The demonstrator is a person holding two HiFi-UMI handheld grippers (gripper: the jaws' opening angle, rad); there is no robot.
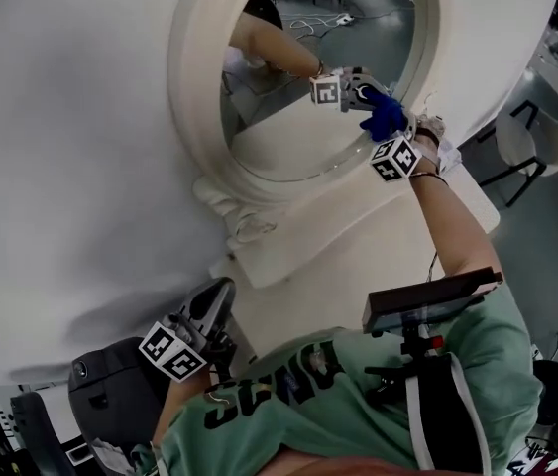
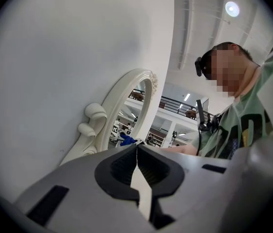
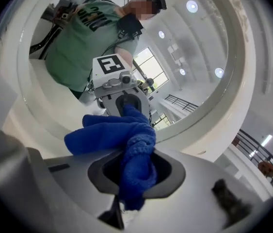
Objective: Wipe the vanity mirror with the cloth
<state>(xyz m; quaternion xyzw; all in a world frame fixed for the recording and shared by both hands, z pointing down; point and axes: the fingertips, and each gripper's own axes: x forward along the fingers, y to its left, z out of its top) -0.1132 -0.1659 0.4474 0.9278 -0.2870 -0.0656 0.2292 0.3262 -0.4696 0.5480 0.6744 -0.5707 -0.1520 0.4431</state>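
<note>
Right gripper view: right gripper (image 3: pixel 135 178) pinching the bunched blue cloth (image 3: pixel 119 132); cloth pressed to the vanity mirror (image 3: pixel 194 57) glass near its lower right rim.

Risk, judged: the bundle hangs loose, so drag on the glass may pull it free and let bare jaw tips scrape. A fold may also snag the carved cream frame (image 1: pixel 195 77).

Pose: right arm stretched forward to the glass. Left gripper (image 2: pixel 137 164) pressed together, empty, low by the torso, well apart from the mirror.
</note>
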